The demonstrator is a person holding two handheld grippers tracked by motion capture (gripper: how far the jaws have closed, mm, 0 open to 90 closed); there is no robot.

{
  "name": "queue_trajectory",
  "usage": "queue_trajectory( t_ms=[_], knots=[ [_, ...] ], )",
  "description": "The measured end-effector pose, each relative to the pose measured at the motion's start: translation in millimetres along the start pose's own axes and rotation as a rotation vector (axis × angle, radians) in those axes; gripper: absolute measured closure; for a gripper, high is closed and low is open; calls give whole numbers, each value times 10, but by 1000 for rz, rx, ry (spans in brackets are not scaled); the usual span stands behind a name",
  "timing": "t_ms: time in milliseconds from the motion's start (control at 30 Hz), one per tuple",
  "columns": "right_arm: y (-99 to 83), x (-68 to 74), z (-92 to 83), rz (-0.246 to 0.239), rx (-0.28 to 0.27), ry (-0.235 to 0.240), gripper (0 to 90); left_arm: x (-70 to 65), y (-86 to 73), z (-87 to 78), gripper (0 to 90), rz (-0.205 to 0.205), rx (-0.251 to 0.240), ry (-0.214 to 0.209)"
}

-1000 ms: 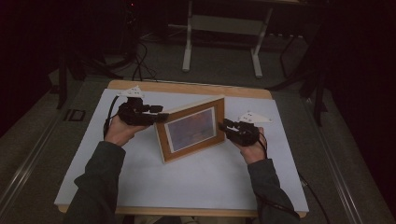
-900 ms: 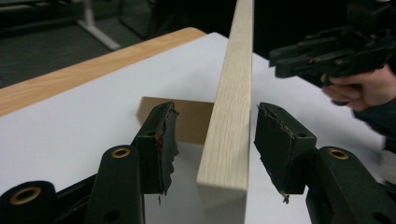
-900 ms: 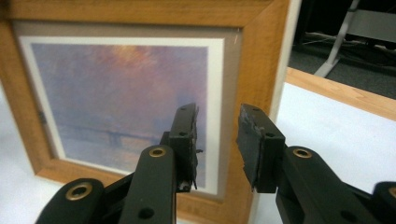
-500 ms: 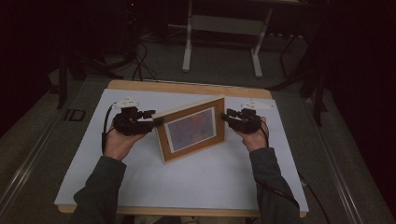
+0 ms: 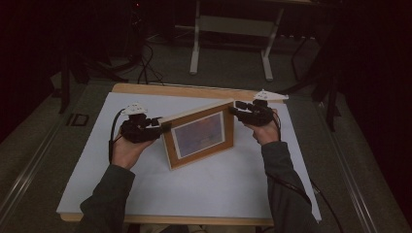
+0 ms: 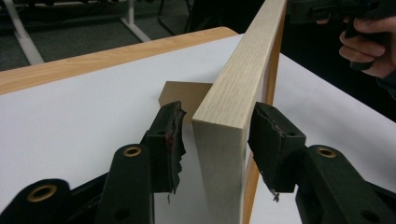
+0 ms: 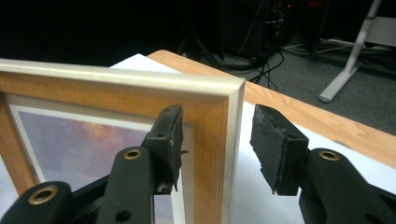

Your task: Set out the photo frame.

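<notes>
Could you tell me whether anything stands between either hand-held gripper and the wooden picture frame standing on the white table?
Nothing visible does. The light wooden picture frame sits directly between the open jaws of the left hand-held gripper at one end and the right hand-held gripper at the other, with only small gaps beside the pads.

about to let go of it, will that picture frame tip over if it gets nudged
Probably tippy: the picture frame stands upright on a narrow bottom edge, apparently propped by a small back stand. It looks stiff, solid wood. The glazed front may be fragile if it falls on the table.
</notes>
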State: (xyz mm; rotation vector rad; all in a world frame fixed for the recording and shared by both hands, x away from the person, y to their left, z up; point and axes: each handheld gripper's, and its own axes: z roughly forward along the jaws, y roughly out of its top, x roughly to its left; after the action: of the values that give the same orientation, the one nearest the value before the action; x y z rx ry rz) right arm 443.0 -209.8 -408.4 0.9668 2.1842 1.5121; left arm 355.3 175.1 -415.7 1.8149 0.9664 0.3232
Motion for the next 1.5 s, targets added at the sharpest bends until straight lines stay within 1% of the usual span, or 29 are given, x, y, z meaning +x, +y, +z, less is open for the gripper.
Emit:
queue_trajectory(
  t_ms=[67,167,200,300,367,433,533,567,633,700,933,1000,1067,1167,1300,1500],
  knots=[
    [32,-18,24,-16,1,18,500,-2,-2,4,574,-2,1,3],
    [53,-28,44,-28,7,27,488,0,-3,8,593,-4,3,1],
    [65,-43,58,-36,7,37,482,-1,-3,10,593,-3,1,-2],
    [85,-92,88,-37,18,61,467,-15,-2,18,649,8,6,-7],
    [87,-110,92,-43,25,74,464,-8,-1,19,657,14,10,-14],
    [86,-123,106,-44,37,81,463,21,-3,13,670,11,10,-37],
    [77,-144,131,-41,50,93,459,69,2,8,695,15,17,-89],
    [74,-149,141,-40,54,104,455,80,4,9,703,17,20,-104],
    [64,-160,158,-37,62,116,453,96,11,15,710,15,23,-116],
    [51,-178,180,-28,64,135,447,100,20,18,711,17,27,-119],
    [22,-219,225,-11,59,167,432,129,33,34,711,14,31,-125],
    [23,-216,224,-12,56,173,468,135,37,44,710,15,30,-126],
    [32,-199,220,-21,58,167,470,141,43,51,708,10,30,-124],
    [27,-202,208,-18,56,162,484,151,55,66,701,8,33,-118],
    [10,-215,169,-16,61,167,523,189,70,87,681,-10,30,-112],
    [-16,-233,105,-16,66,175,571,256,85,125,663,-32,24,-132]
  ],
)
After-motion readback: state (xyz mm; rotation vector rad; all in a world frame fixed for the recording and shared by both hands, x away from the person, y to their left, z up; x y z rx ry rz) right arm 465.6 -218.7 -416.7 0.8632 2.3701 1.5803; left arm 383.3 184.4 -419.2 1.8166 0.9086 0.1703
